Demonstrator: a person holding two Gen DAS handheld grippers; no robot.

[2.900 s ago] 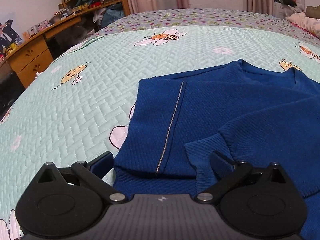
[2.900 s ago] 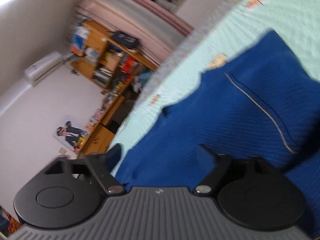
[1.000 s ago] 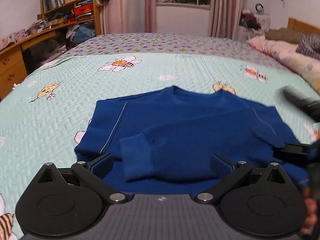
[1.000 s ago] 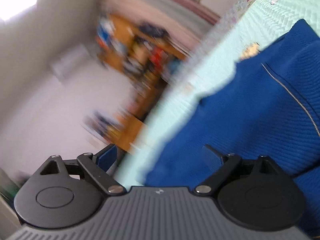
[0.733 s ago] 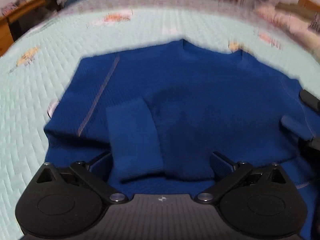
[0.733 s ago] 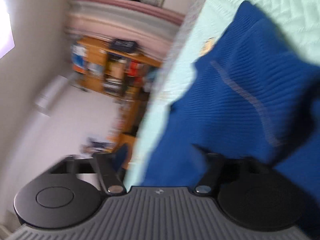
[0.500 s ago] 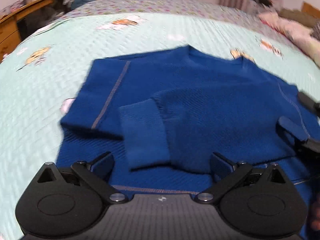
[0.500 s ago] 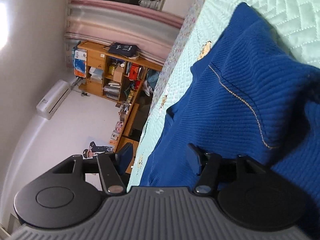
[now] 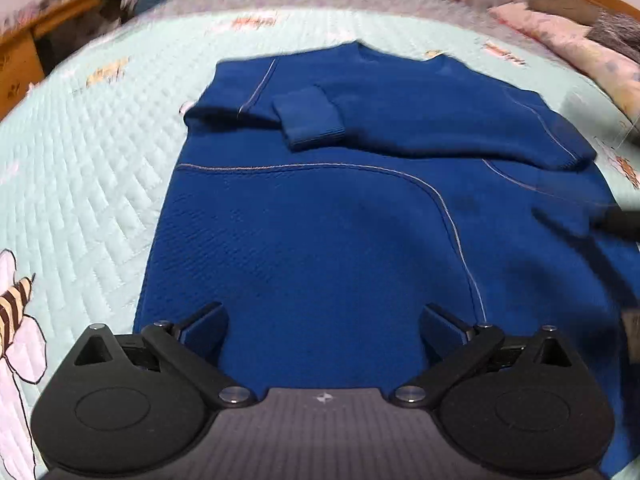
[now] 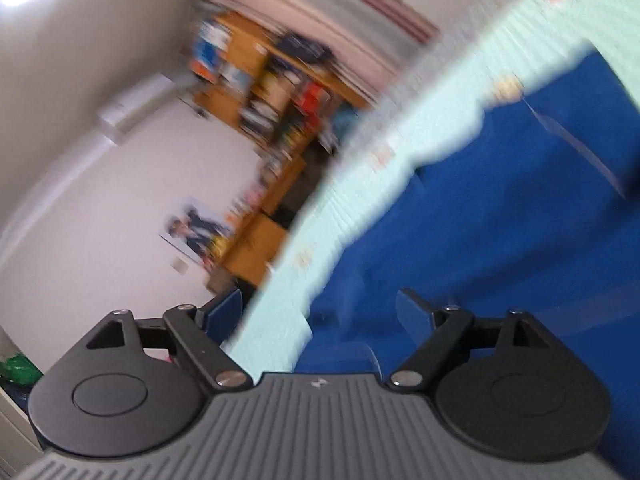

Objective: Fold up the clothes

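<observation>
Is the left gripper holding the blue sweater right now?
No, the left gripper is open above the blue sweater, with nothing pinched between its fingers.

Deep blue knit on a pale mint quilt

A solid deep blue is seen across the sweater [image 9: 320, 224], its surface marked by a fine knitted texture, its cuff [image 9: 310, 120] ribbed, and its seams traced by thin pale stitching lines. The bedspread [image 9: 100, 168] is coloured pale mint green, quilted in a zigzag pattern and printed with cartoon bees in brown and cream stripes, white flowers and small orange motifs. Black arms, blue pads and a grey ribbed body are shown on the left gripper [image 9: 322, 328] and the right gripper [image 10: 318, 310]. The shelving [image 10: 272, 92] is rendered in orange-brown wood, the wall [image 10: 80, 168] in white.
</observation>
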